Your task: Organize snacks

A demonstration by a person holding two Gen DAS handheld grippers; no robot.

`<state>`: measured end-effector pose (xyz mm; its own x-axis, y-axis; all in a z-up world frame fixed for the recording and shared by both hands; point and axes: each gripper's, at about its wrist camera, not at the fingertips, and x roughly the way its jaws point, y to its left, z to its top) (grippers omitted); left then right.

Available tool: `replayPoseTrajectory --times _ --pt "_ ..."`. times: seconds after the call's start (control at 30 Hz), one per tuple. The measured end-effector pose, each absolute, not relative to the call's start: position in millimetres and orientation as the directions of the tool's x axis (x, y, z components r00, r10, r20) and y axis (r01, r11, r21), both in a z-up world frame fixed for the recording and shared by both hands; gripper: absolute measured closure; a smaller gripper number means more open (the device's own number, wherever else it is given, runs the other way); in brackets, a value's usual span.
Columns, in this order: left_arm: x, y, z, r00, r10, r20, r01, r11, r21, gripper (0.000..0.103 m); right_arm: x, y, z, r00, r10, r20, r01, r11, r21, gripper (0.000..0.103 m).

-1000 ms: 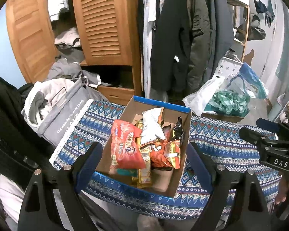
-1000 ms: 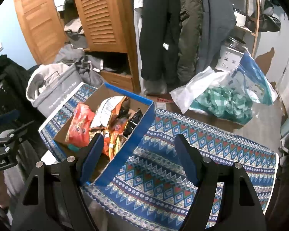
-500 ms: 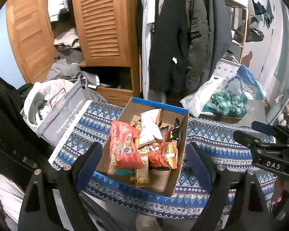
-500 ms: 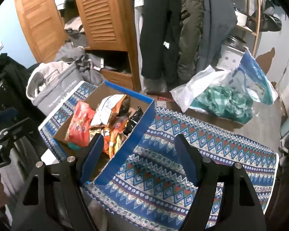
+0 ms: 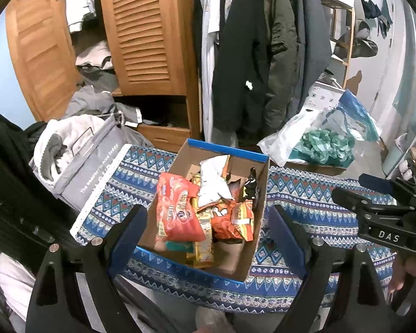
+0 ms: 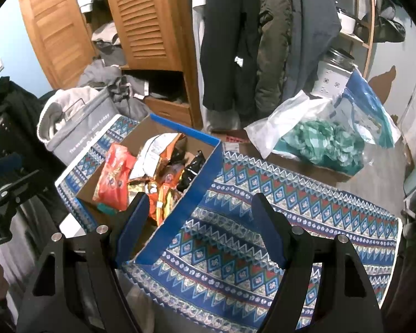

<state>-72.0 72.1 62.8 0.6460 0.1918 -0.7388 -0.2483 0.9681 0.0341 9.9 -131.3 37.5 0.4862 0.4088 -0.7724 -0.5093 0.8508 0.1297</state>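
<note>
Hovering with jaws wide and empty, the left gripper (image 5: 208,236) is framing the blue-rimmed cardboard box (image 5: 227,149), where the snack packets, among them a red-orange crinkly bag (image 5: 177,211), are lying heaped. The right gripper (image 6: 199,222) is hanging equally wide over the blue patterned cloth on the counter (image 6: 263,222). This fits sorting underway or snacks already gathered. Open cloth is lying right of the box; its walls are crowding any reach.

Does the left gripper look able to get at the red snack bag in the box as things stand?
Probably yes. The left gripper is open, aimed at the box, whose top is open. The red bag lies on top of the other snacks, nothing over it.
</note>
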Motion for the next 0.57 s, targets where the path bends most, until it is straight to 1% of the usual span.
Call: replayPoseTrajectory --times 0.17,0.33,0.57 --pt "-72.3 71.6 61.8 0.646 0.174 -0.743 -0.238 0.971 0.021 0.013 10.4 -131.2 37.4 0.486 0.409 -0.773 -0.510 0.850 0.129 0.028" --pt "-71.0 68.7 60.7 0.643 0.185 -0.743 -0.234 0.971 0.040 0.013 10.6 -130.5 37.7 0.481 0.409 -0.776 -0.510 0.850 0.132 0.028" --pt "-71.8 71.7 61.3 0.652 0.170 -0.739 -0.237 0.971 0.014 0.013 11.2 -129.4 38.1 0.479 0.408 -0.777 -0.509 0.851 0.133 0.028"
